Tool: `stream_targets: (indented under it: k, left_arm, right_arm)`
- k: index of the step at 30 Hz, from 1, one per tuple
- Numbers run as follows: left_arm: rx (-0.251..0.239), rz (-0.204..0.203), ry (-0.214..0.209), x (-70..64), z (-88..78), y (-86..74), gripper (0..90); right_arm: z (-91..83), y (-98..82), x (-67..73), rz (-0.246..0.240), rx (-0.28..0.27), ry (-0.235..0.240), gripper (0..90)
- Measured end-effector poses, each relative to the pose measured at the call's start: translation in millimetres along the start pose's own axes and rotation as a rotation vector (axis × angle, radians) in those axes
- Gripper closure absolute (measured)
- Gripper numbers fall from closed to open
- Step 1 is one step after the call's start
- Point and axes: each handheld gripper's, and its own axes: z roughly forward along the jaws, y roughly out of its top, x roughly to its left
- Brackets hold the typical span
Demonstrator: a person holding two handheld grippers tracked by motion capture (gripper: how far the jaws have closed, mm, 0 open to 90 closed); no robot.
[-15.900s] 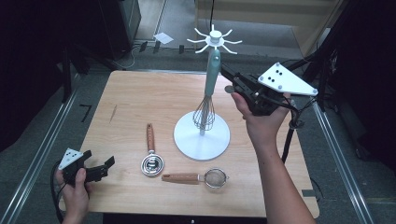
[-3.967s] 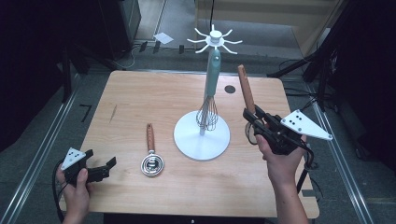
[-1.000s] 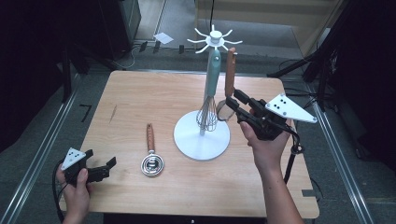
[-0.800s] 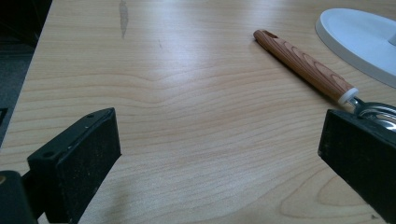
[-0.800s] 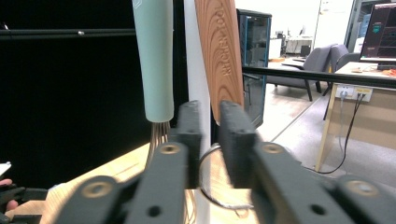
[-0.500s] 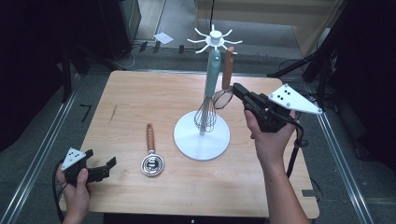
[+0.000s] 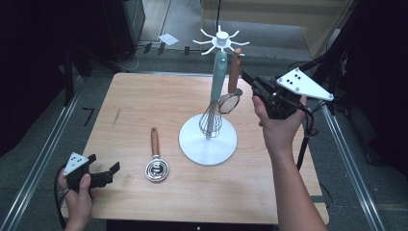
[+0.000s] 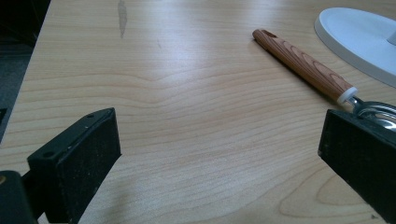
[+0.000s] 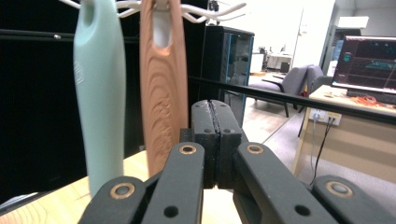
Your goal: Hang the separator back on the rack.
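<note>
A light wooden table (image 7: 144, 103) carries 2 things directly on its top. The white round stand base (image 7: 208, 140) sits right of the table's middle, and places here are given from it. The strainer with a wooden handle (image 7: 156, 156) lies flat just left of the base, apart from it, its metal bowl toward the near edge and its handle pointing away. A dark streak (image 7: 117, 117) marks the wood farther left of the base, beyond the strainer.

Matt pale-wood table (image 7: 144, 110), wood-grain strainer handle (image 7: 235, 70), glossy white plastic stand (image 7: 208, 140), shiny metal whisk (image 7: 210, 122)
</note>
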Motion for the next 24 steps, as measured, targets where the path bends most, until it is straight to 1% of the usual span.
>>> stream_targets:
  k: [2, 4, 10, 12, 13, 14, 17, 20, 24]
  left_arm:
    - [0.006, 0.002, -0.003, 0.3, -0.2, 0.1, 0.0]
    - [0.005, 0.003, -0.004, 0.0, 0.0, 0.1, 0.0]
    - [0.003, 0.001, -0.003, 0.1, 0.0, 0.0, 0.0]
    - [0.003, 0.002, -0.003, 0.1, -0.1, 0.0, 0.0]
    - [0.004, 0.001, -0.004, 0.2, -0.1, 0.0, 0.0]
    - [0.004, 0.001, -0.003, 0.3, -0.2, 0.0, 0.0]
    - [0.004, 0.001, -0.004, 0.3, -0.1, 0.0, 0.0]
    - [0.005, 0.003, -0.006, 0.1, 0.0, 0.1, 0.0]
    - [0.006, 0.004, -0.004, 0.1, 0.0, 0.1, 0.0]
  right_arm:
    - [2.1, 3.2, -4.6, -0.006, -0.009, 0.015, 90.0]
    - [3.7, 6.7, -7.5, 0.011, -0.01, 0.024, 90.0]
    - [13.0, 12.3, -7.7, 0.01, -0.034, 0.038, 90.0]
    - [15.8, 13.7, -6.8, -0.017, -0.041, 0.057, 90.0]
    - [16.7, 14.6, -5.9, -0.041, -0.043, 0.06, 90.0]
    - [16.8, 15.7, -5.4, -0.053, -0.048, 0.064, 90.0]
    - [15.0, 17.7, -6.2, -0.05, -0.069, 0.092, 90.0]
    - [14.0, 16.7, -5.5, -0.056, -0.06, 0.113, 90.0]
    - [12.2, 15.7, -2.4, -0.058, -0.054, 0.127, 90.0]
